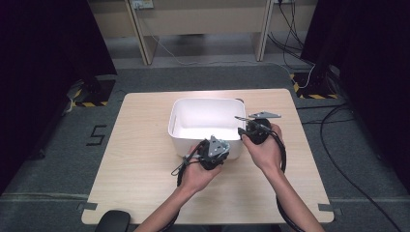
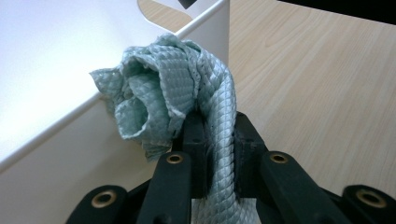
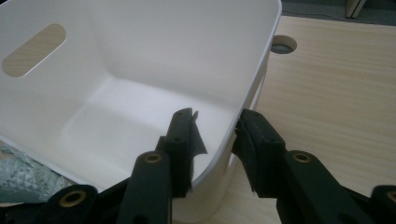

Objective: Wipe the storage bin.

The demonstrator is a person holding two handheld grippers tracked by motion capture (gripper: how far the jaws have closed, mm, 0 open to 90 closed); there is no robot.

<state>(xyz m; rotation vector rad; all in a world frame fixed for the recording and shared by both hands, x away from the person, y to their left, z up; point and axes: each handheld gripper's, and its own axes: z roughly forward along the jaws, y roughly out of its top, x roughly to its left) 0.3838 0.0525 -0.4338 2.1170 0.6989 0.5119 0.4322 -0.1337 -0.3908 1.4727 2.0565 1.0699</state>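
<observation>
The left gripper (image 2: 219,154) is clamped on a pale green quilted cloth (image 2: 173,93), bunched above its jaws at the near rim of the white bin (image 1: 205,137). The right gripper (image 3: 215,135) straddles the bin's right wall near its front corner, jaws apart, one inside, one outside, on the bench (image 1: 145,159).

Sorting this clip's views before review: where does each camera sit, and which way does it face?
High view: above the person's side, looking forward and down on the table; forearms and both hands show.
Left gripper view: rides the left gripper, jaws shut on a green cloth beside the white bin.
Right gripper view: rides the right gripper, jaws astride the bin's wall.
All three views show the bin and the tabletop.
</observation>
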